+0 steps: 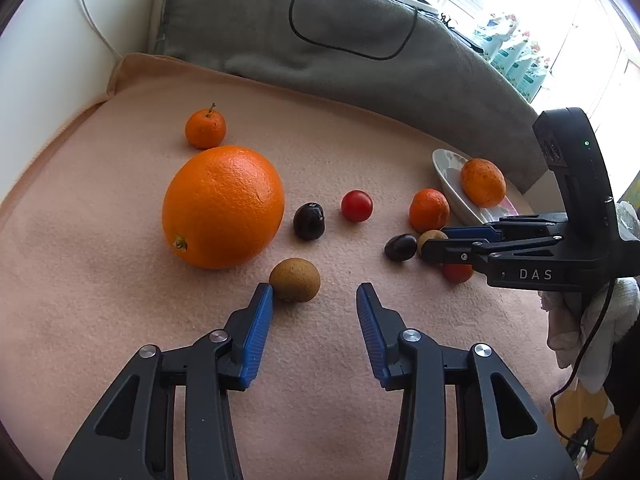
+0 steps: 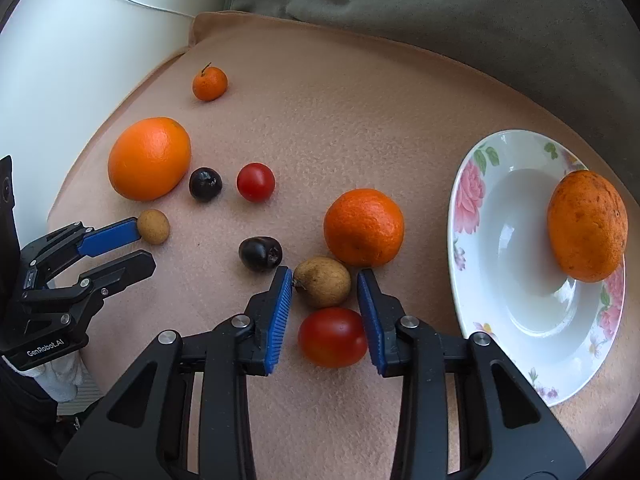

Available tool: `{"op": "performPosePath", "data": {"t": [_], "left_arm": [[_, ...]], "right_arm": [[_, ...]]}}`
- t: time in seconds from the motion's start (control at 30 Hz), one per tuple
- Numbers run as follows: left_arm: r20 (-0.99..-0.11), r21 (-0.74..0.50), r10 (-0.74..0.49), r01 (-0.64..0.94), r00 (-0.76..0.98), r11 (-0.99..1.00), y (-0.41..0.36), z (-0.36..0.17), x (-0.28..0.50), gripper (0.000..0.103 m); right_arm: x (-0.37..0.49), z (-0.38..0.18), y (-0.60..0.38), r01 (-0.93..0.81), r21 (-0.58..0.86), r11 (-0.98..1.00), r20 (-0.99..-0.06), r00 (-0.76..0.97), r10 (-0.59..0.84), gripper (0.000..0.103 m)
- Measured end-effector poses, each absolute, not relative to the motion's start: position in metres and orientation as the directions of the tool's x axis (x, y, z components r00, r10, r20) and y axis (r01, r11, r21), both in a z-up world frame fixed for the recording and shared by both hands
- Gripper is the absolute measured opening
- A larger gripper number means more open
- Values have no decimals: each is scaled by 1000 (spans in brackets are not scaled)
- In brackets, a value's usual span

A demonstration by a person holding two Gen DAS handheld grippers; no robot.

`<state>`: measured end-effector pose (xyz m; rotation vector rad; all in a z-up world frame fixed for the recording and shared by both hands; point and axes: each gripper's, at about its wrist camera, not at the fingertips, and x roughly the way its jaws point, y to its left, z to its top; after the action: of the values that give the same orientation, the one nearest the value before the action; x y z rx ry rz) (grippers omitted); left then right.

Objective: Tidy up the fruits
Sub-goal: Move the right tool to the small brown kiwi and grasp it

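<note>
Fruits lie on a peach cloth. My left gripper [image 1: 315,294] is open, its left fingertip touching a small brown fruit [image 1: 295,279]. A big orange [image 1: 223,207], a small mandarin [image 1: 205,128], a dark plum [image 1: 309,221] and a cherry tomato [image 1: 356,205] lie beyond. My right gripper [image 2: 324,280] is open around a red tomato [image 2: 333,337], with a brown fruit [image 2: 322,281] at its fingertips. A mandarin [image 2: 363,227] and a dark plum [image 2: 260,254] lie just past. A floral plate [image 2: 516,320] on the right holds a spotted orange fruit [image 2: 587,225].
A grey-green blanket [image 1: 320,40] with a black cable [image 1: 352,28] lies behind the cloth. A white wall [image 1: 44,60] bounds the left side. The right gripper [image 1: 430,244] shows in the left wrist view, the left gripper [image 2: 138,246] in the right wrist view.
</note>
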<state>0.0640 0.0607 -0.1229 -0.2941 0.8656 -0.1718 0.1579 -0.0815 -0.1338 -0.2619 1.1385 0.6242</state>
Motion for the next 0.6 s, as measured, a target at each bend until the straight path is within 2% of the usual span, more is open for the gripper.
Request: {"op": "performPosePath", "data": {"t": [0.13, 0.37, 0.6], "left_arm": [[-725, -321, -263, 25, 636, 947, 62, -123, 65, 40], [-734, -323, -248, -4, 633, 946, 66, -129, 68, 25], [-727, -325, -247, -5, 641, 946, 67, -130, 67, 25]], "right_arm": [[158, -133, -80, -587, 115, 801, -903, 275, 331, 32], [157, -133, -81, -582, 123, 804, -898, 279, 339, 32], [156, -130, -85, -578, 133, 806, -890, 289, 354, 32]]}}
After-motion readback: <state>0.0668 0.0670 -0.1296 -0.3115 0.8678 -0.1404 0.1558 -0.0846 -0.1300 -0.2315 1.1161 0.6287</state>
